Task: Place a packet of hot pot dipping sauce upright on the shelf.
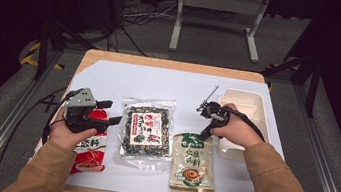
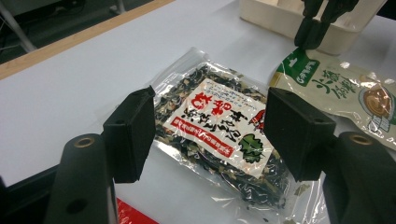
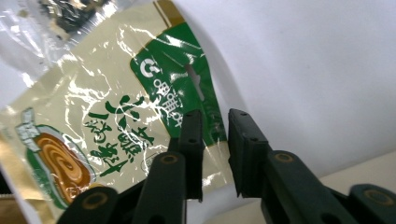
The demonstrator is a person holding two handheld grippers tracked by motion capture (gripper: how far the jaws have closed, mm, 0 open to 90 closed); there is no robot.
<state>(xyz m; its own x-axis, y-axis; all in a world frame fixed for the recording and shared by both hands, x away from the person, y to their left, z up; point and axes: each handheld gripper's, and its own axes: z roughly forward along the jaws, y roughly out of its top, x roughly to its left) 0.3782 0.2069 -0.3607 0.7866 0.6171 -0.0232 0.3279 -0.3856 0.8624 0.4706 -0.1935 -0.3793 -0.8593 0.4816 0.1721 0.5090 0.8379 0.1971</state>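
A beige and green sauce packet (image 1: 193,162) (image 3: 93,126) lies flat near the front of the white table. My right gripper (image 1: 205,131) (image 3: 215,140) points down at its green top edge. The jaws are narrow and straddle that edge, and a small gap still shows between the pads. A clear packet of dark dried greens (image 1: 148,128) (image 2: 219,116) with a red and white label lies at the centre. Over a red packet (image 1: 89,155) my left gripper (image 1: 111,111) (image 2: 210,135) stands open, facing the greens packet with nothing between its jaws.
A cream plastic tray (image 1: 248,104) (image 2: 275,18) stands at the right, just behind my right hand. The white table cover (image 1: 170,83) stretches bare toward the wooden far edge. Beyond the table are a metal stand and cables on the floor.
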